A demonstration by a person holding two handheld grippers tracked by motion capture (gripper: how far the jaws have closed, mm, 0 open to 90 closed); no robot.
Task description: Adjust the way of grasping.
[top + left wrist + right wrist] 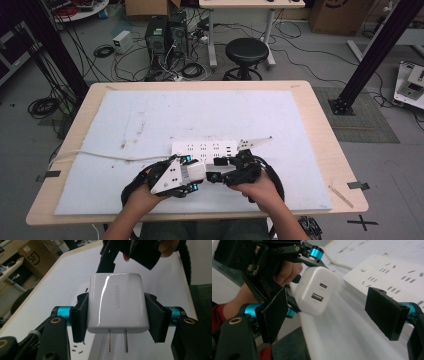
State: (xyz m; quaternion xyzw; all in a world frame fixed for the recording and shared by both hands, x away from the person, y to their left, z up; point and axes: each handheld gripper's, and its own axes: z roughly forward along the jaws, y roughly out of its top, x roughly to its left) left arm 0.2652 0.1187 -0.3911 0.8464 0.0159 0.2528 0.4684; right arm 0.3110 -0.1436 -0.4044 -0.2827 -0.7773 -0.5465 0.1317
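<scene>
A white UGREEN wall charger [116, 305] with two flat prongs is clamped between the black pads of my left gripper [116, 313], which is shut on its sides. In the high view the charger [196, 171] hangs just in front of a white power strip [205, 149], near the table's front edge. My right gripper [329, 312] stands open, its pads on either side of empty space, facing the charger's port end [315, 290]. The two grippers [192, 175] [216, 172] almost meet. The strip [392, 275] lies just beyond.
The strip's white cable [100, 156] runs left across a pale mat [150, 115] on the wooden table [320, 125]. Behind the table stand a black stool [246, 52], computer cases [165, 35], floor cables and black frame posts [370, 50].
</scene>
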